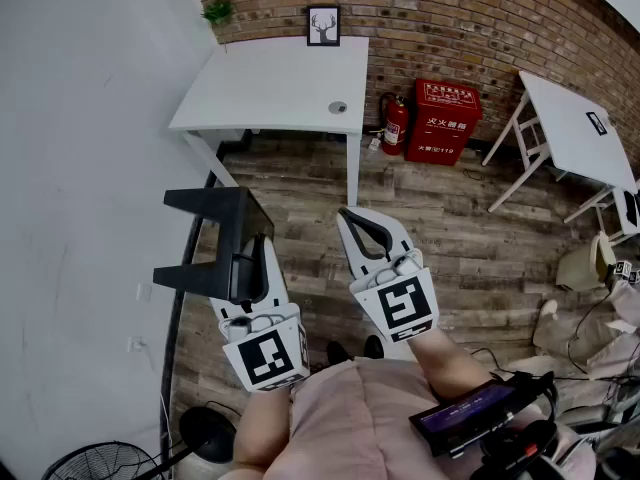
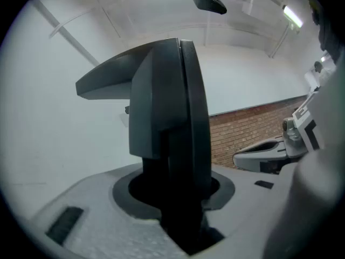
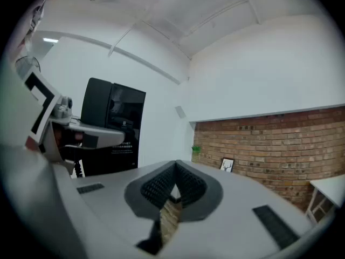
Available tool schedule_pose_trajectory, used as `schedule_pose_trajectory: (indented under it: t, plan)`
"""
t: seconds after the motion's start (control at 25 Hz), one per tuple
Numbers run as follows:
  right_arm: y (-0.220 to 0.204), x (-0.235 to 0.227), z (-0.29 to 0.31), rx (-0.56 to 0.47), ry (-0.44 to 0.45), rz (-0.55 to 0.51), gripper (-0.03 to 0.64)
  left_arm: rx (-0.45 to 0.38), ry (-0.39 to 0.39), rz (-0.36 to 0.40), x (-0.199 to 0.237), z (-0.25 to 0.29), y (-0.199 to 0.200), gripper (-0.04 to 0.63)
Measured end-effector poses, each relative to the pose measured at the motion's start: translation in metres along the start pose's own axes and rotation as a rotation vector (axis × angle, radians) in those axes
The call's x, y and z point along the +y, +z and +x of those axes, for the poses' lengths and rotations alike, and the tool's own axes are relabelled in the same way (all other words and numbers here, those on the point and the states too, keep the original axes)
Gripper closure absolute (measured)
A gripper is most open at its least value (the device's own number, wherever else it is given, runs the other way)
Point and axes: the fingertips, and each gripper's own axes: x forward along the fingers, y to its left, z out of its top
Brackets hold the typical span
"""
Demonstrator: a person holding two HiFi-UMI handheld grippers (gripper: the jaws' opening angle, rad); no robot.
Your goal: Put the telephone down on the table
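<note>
Both grippers pointed level above the wooden floor (image 1: 450, 218). The left gripper (image 1: 262, 260) gripped the black telephone (image 1: 212, 208) in mid-air. The right gripper (image 1: 354, 220) was closed and empty. A white table (image 1: 270, 88) stood ahead by the brick wall (image 1: 450, 18).

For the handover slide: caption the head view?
Left tongs grip the black telephone over the wood floor; right tongs shut and empty; white table ahead.

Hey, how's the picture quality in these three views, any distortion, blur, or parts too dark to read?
Head view: evenly lit, sharp, but fisheye bows the brick wall and white table. Left gripper view: black round border; the telephone in the left gripper is a dark, soft mass. Right gripper view: same border; the shut right gripper blurs up close.
</note>
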Motion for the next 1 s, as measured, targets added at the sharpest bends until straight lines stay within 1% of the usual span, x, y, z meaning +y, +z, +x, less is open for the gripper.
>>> schedule_pose_trajectory:
  t: [0.48, 0.6, 0.64, 0.68, 0.72, 0.88, 1.0]
  plan:
    - [0.001, -0.001, -0.006, -0.01, 0.0, 0.014, 0.614, 0.013, -0.025, 0.014, -0.012, 0.0, 0.003, 0.433]
    - [0.003, -0.001, -0.008, -0.033, 0.025, 0.041, 0.611, 0.019, -0.036, 0.013, -0.017, 0.0, 0.002, 0.433]
    - [0.003, 0.001, -0.009, -0.033, 0.046, 0.047, 0.571, 0.021, -0.038, 0.013, -0.018, 0.0, 0.003, 0.433]
    - [0.003, 0.003, -0.009, -0.033, 0.067, 0.05, 0.495, 0.023, -0.04, 0.013, -0.019, 0.0, 0.003, 0.433]
    - [0.003, 0.005, -0.01, -0.034, 0.082, 0.05, 0.473, 0.025, -0.042, 0.011, -0.02, 0.0, 0.002, 0.433]
    - [-0.002, -0.002, -0.017, -0.035, 0.1, 0.05, 0.445, 0.031, -0.044, 0.012, -0.031, -0.002, 0.004, 0.433]
    - [0.001, -0.006, -0.022, -0.049, 0.121, 0.065, 0.437, 0.032, -0.049, 0.01, -0.037, -0.004, 0.006, 0.433]
